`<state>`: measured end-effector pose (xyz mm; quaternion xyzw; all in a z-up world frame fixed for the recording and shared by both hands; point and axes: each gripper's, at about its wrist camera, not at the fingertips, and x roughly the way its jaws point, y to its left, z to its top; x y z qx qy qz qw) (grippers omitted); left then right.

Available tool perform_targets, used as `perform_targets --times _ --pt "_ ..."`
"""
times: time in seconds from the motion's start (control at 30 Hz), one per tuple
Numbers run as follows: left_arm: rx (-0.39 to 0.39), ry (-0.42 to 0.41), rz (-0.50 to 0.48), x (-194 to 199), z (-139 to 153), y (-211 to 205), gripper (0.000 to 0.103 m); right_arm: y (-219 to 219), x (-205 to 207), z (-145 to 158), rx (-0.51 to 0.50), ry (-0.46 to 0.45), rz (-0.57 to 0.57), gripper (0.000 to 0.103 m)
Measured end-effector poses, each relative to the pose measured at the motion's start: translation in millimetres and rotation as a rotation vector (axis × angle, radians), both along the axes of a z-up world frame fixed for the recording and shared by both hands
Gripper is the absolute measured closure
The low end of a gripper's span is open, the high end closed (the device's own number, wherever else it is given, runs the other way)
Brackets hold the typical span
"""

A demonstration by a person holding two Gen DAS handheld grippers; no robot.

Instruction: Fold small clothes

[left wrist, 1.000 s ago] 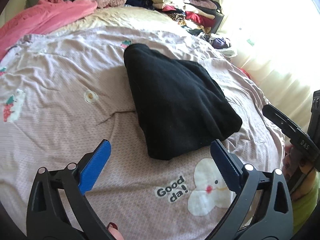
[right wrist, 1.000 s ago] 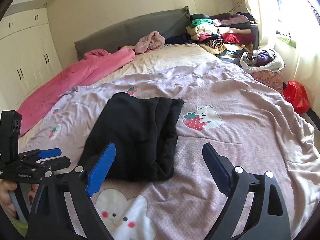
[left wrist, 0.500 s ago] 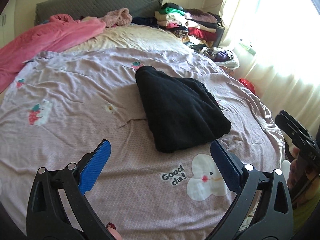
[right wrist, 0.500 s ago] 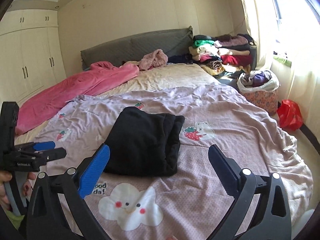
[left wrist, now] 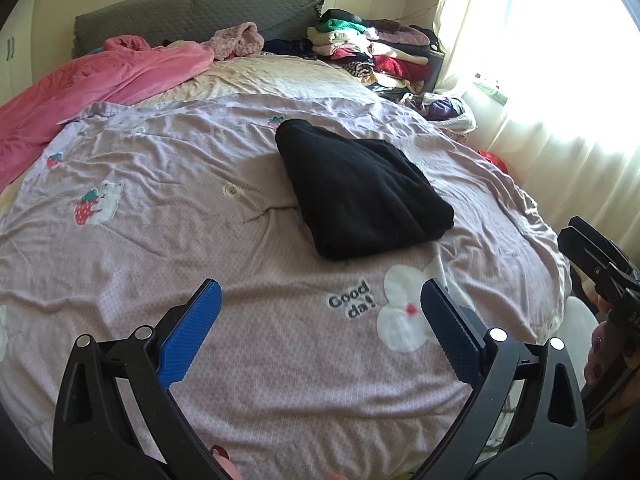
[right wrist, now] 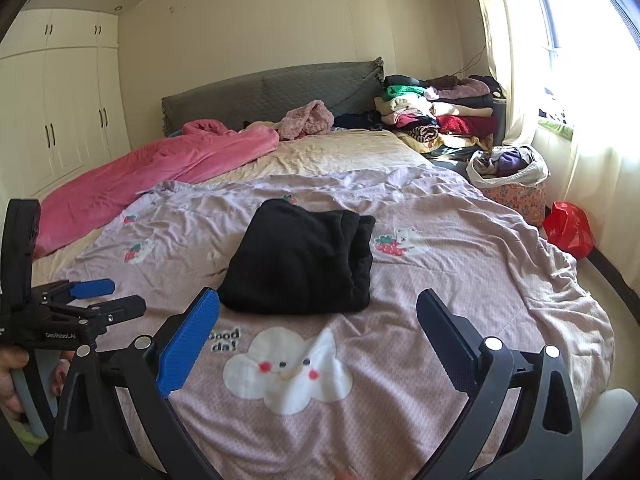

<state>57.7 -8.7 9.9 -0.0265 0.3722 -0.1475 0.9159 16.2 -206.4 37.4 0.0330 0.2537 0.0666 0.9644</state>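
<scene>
black garment (right wrist: pixel 300 258): folded into a chunky bundle, sitting mid-bed on the lilac cartoon-print duvet (right wrist: pixel 460 280). In the right wrist view it's at about 12 o'clock from the tool, near but not touched by anything.

left tool (left wrist: pixel 320 320): spread wide, nothing between the blue pads, hanging over the duvet near the "Good da!" print (left wrist: pixel 352 300). The bundle is up at roughly 1 o'clock from it.

right tool (right wrist: pixel 318 330): also fully spread and empty, over the cloud print (right wrist: pixel 288 372) just short of the bundle.

step in hand: looks like this piece is done; both tools are clear of it, so it reads as the gap between one garment and the next.

next move: probably park the black bundle somewhere, or go fetch another item. The basket of clothes (right wrist: pixel 508 168) off the bed at 1–2 o'clock in the right view seems the likely source, though what's in it is too jumbled to tell.

other stuff: stacked folded clothes (right wrist: pixel 436 112) by the headboard at 1 o'clock, pink blanket (right wrist: pixel 160 176) at 10 o'clock.

watch out: the bundle is thick and soft, so a one-sided pinch could let the layers flop open.
</scene>
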Motion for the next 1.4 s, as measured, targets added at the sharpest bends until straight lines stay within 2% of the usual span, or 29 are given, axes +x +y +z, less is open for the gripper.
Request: perform_targets --times 0.27,0.37,0.5,0.67,1.4 --pt "0.022 0.029 0.005 -14.9 -20.2 0.0 0.009 12.2 -4.8 -33.8 0.001 0.112 -0.004 0.004" --pt "0.031 0.048 0.026 -18.0 -27.6 3.8 0.009 19.5 -4.5 -43.7 -0.027 0.133 -0.010 0.004" --pt "0.047 0.056 0.063 -23.6 -32.3 9.5 0.009 23.7 -3.6 -55.3 0.001 0.174 -0.006 0.004" --pt "0.055 0.052 0.091 -27.4 -34.8 12.5 0.009 28.8 -3.4 -60.5 -0.029 0.171 -0.002 0.004" --pt "0.077 0.054 0.103 -28.7 -42.4 11.4 0.009 21.7 -1.9 -67.9 -0.010 0.180 -0.012 0.004"
